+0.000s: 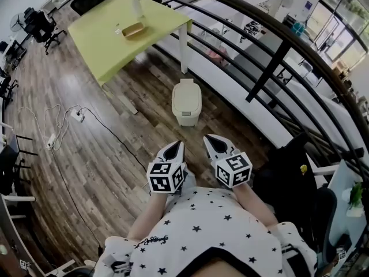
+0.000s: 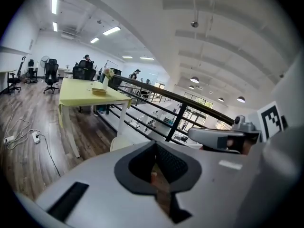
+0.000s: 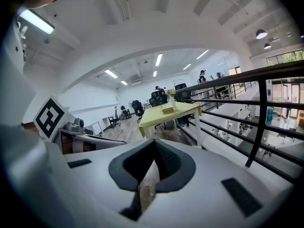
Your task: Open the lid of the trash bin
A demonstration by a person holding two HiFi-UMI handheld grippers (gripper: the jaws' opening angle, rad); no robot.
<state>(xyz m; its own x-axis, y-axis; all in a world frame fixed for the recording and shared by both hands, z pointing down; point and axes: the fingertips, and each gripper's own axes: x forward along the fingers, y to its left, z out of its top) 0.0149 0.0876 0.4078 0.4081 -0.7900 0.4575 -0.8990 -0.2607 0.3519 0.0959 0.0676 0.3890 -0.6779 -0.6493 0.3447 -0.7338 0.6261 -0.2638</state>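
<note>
So the trash bin [image 1: 186,101] is sitting on the wood floor [image 1: 86,154], right up by the floor's edge where the black railing [image 1: 277,62] runs, and near the corner leg of the green table [image 1: 109,36]. It's cream coloured, and its lid [image 1: 187,90] is down flat, not opened yet.

Both tools are held close in front of the person, well short of the bin and not touching it. The left gripper [image 1: 176,146] has its jaws closed together at the tips with nothing between them (you just see a sliver of floor through the hollow behind the pads). Same deal with the right gripper [image 1: 210,140]: jaws pressed together, empty. The two are side by side with a small gap between them, both tips pointing roughly toward the bin.

Off to the left there's a power strip [image 1: 78,116] with its cable trailing across the floor. On the table there's a vase [image 1: 136,6] and a small tray [image 1: 134,30].
</note>
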